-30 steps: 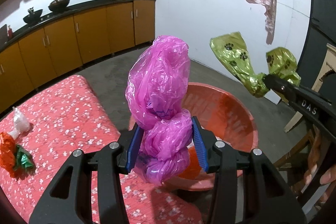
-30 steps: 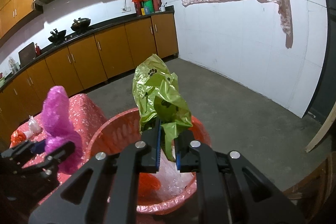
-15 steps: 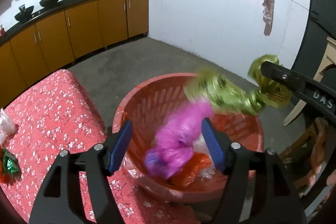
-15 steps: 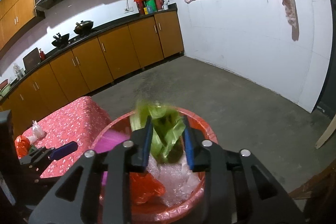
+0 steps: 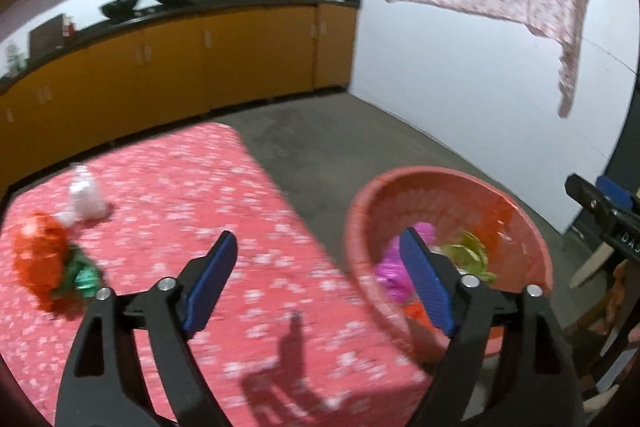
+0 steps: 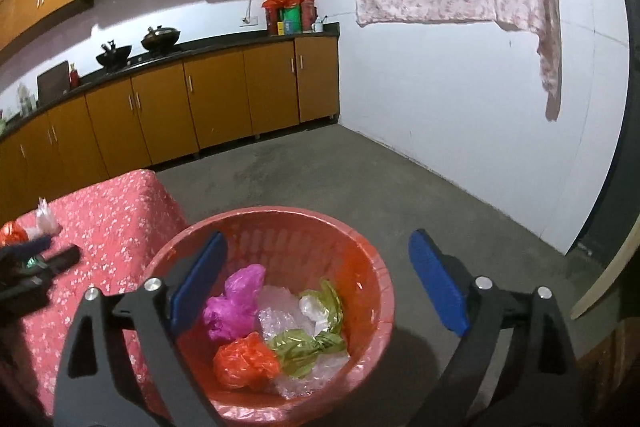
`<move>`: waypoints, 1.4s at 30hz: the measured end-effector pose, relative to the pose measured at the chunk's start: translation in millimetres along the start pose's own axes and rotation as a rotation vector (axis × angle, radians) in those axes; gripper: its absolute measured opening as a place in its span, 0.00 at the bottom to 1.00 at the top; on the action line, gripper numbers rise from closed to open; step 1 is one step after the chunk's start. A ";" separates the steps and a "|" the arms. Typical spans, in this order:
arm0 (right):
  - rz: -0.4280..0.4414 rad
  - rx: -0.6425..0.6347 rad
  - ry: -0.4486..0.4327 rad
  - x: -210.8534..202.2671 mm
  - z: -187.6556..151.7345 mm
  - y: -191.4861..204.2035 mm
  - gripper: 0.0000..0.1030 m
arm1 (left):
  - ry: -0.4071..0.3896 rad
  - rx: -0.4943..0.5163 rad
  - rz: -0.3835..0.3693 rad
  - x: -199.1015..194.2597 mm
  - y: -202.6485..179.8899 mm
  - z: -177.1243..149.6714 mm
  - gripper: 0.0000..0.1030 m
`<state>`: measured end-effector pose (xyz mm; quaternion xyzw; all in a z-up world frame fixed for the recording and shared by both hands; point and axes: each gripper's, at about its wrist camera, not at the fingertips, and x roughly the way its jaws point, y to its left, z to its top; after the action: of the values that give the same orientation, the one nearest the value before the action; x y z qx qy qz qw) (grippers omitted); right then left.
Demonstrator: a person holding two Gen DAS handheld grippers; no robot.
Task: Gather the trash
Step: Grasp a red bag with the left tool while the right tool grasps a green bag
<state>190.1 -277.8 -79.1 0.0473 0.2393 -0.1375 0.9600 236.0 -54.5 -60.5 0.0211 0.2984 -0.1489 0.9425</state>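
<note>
Kitchen, orange cabinets (image 6: 216,99), floral red bench (image 5: 224,211) | basket (image 6: 360,259) at bench's 3 o'clock holds pink bag (image 6: 236,301), green bag (image 6: 308,343), orange bag (image 6: 246,361) | left tool (image 5: 320,283) jaws opening, empty, over bench edge | right tool (image 6: 320,283) jaws opening, empty, above basket | orange wad (image 5: 38,259), white bag (image 5: 86,197) at bench's 9 o'clock

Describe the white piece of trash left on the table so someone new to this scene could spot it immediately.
Find the table with the red floral cloth beside the red basket. Near its far left end lies a small white knotted bag, just beyond an orange and green bundle. It is the only pale item on the cloth.
</note>
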 end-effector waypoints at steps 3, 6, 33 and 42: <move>0.033 0.017 0.008 0.4 1.4 13.9 0.94 | -0.032 -0.029 0.073 -20.2 30.8 -4.1 0.84; 0.062 0.000 0.026 2.4 2.1 37.1 0.96 | -0.061 -0.052 0.166 -41.3 67.4 -9.9 0.86; 0.302 -0.187 0.102 20.8 -22.9 215.8 0.96 | 0.033 -0.153 0.416 6.0 189.6 -28.7 0.72; 0.333 -0.201 0.117 25.2 -27.3 242.1 0.96 | 0.010 -0.180 0.385 -8.9 202.6 -36.3 0.43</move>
<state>268.7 -47.8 -109.0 -0.0021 0.2962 0.0507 0.9538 268.3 145.9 -95.2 -0.0057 0.3058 0.0610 0.9501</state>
